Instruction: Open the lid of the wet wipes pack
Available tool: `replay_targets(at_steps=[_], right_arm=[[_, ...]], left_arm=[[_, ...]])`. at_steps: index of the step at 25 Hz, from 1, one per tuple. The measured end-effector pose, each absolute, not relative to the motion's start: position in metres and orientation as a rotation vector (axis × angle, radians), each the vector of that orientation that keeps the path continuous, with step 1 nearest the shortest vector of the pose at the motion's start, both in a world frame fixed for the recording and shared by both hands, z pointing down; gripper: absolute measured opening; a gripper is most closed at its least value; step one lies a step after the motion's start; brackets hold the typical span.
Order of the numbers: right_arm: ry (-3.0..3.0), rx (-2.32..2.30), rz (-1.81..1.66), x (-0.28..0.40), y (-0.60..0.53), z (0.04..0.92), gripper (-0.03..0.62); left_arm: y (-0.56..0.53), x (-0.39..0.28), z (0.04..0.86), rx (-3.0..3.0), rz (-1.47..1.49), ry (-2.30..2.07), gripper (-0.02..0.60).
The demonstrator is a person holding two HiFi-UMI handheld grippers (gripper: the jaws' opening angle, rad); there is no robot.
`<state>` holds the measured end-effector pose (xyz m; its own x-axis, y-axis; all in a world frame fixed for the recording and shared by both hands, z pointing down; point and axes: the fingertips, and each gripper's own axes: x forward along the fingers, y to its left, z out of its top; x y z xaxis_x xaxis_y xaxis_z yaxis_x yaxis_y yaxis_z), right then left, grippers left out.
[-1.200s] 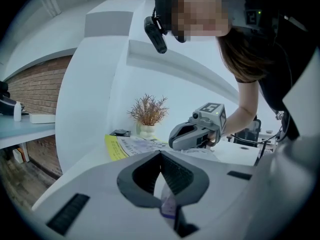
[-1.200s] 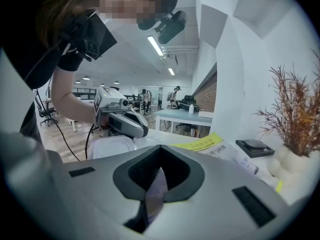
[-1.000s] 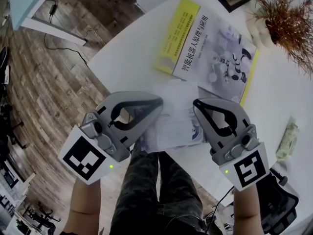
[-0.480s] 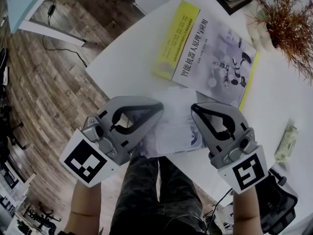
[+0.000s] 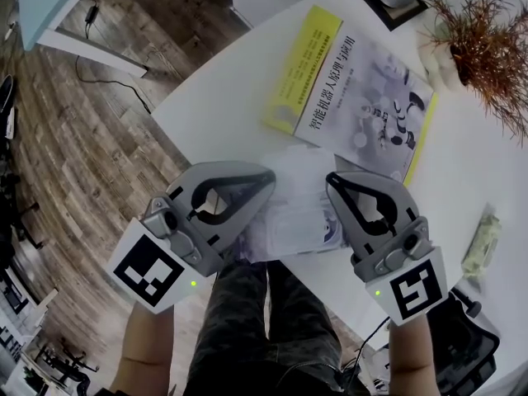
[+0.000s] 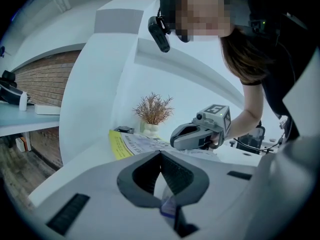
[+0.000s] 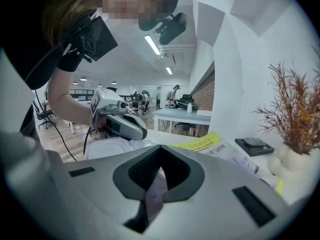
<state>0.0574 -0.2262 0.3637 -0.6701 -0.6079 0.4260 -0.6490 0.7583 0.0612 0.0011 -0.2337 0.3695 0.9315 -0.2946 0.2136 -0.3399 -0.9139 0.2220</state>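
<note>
The white bench (image 5: 231, 81) stretches out ahead of both my grippers. Just beyond their tips lies a big book (image 5: 355, 97) with a yellow spine edge, its cover reading 智能机器人原理与应用. Further off, past my right gripper (image 5: 332, 180), stands a dry reddish plant (image 5: 487, 44) in a white pot. My forearms come up from below. Each hand points its gripper forward and inward, so the left gripper (image 5: 268, 176) and the right one angle towards each other, marker cubes nearest me. Between the tips sits the wet wipes pack (image 5: 293, 213), its printed top facing up, and it appears to lie lengthwise from one gripper to the other. Both grippers are closed tight, each pinching a thin edge of the pack's film.
</note>
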Motion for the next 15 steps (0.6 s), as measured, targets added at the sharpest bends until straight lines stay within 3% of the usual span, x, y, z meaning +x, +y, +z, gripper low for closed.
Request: replay_targets(at_steps=[15], right_arm=[[-2.562,1.071,0.098,0.064,-0.2,0.34,0.02]], left_arm=[[-0.211,-0.012,0.361,2.796,0.248,-0.778,0.012]])
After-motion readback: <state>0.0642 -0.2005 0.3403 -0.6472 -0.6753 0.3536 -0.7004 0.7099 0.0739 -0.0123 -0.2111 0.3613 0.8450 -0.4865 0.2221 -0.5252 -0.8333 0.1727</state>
